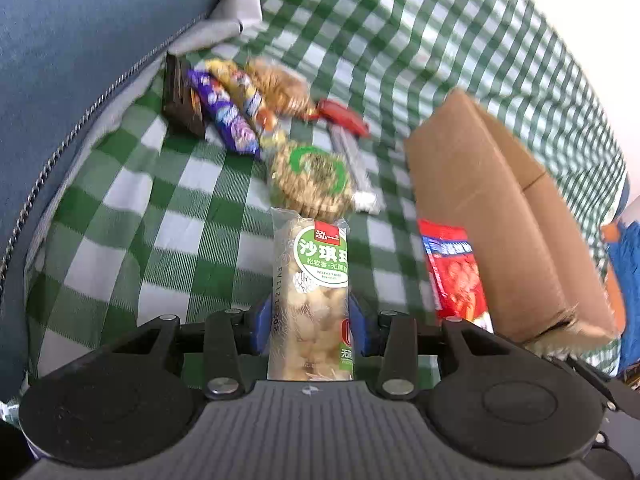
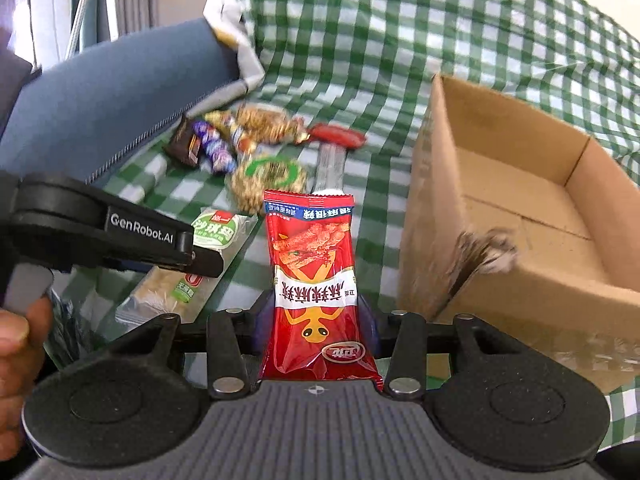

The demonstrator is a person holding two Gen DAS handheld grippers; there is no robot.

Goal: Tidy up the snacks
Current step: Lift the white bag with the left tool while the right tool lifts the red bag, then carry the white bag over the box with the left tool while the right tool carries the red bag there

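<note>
My left gripper (image 1: 310,320) is shut on a clear green-labelled sachima pack (image 1: 310,280), held above the checked cloth. My right gripper (image 2: 316,324) is shut on a red spicy-strip packet (image 2: 312,272), also seen in the left wrist view (image 1: 456,276). The left gripper with its pack (image 2: 208,248) shows at the left of the right wrist view. An open, empty cardboard box (image 2: 520,216) stands to the right, also in the left wrist view (image 1: 500,216). Several loose snacks lie ahead: a round peanut cake (image 1: 308,180), a purple bar (image 1: 224,116), a red sausage (image 1: 344,116).
A green-and-white checked cloth (image 1: 160,208) covers the surface. A blue cushion with a zipper (image 1: 72,60) lies at the left. A dark chocolate pack (image 1: 180,100) and a silver stick pack (image 1: 356,168) lie among the snacks. A hand (image 2: 16,344) holds the left gripper.
</note>
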